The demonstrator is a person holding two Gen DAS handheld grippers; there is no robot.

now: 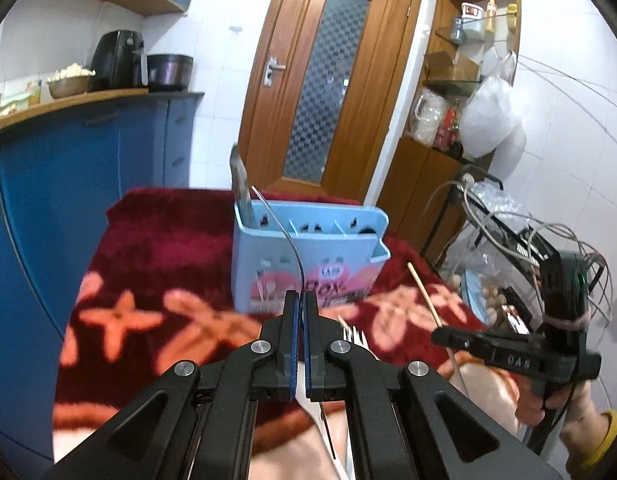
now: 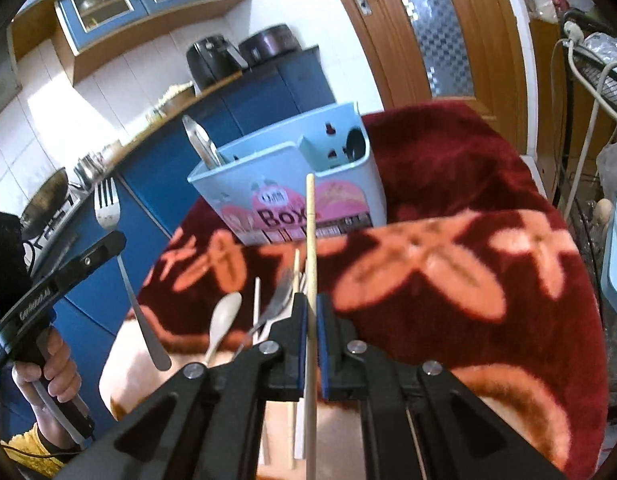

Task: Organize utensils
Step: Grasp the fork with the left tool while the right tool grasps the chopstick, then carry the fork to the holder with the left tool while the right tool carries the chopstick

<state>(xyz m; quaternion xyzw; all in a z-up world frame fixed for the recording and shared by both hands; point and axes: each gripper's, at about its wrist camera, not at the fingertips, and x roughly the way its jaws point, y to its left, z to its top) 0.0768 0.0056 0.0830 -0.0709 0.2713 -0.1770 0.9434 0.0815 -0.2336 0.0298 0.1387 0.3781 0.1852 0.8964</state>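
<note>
A light blue utensil box point(image 1: 308, 256) stands on the red flowered blanket point(image 1: 156, 264); a metal utensil point(image 1: 240, 184) stands in its left compartment. My left gripper point(image 1: 300, 300) is shut on a metal fork, seen edge-on as a thin curved line point(image 1: 284, 236); the right wrist view shows that fork point(image 2: 108, 208) upright in the left gripper point(image 2: 108, 244). My right gripper point(image 2: 311, 304) is shut on a wooden chopstick point(image 2: 311, 216), pointing toward the box point(image 2: 292, 184). The right gripper point(image 1: 448, 336) also shows in the left view with the chopstick point(image 1: 424, 292).
On the blanket near me lie a pale spoon point(image 2: 224, 320), a fork point(image 2: 280, 296) and pale sticks point(image 2: 256, 304); another fork point(image 1: 356, 336) shows in the left view. Blue cabinets point(image 1: 68, 184) stand left, a wire rack point(image 1: 504, 220) right, a wooden door point(image 1: 328, 76) behind.
</note>
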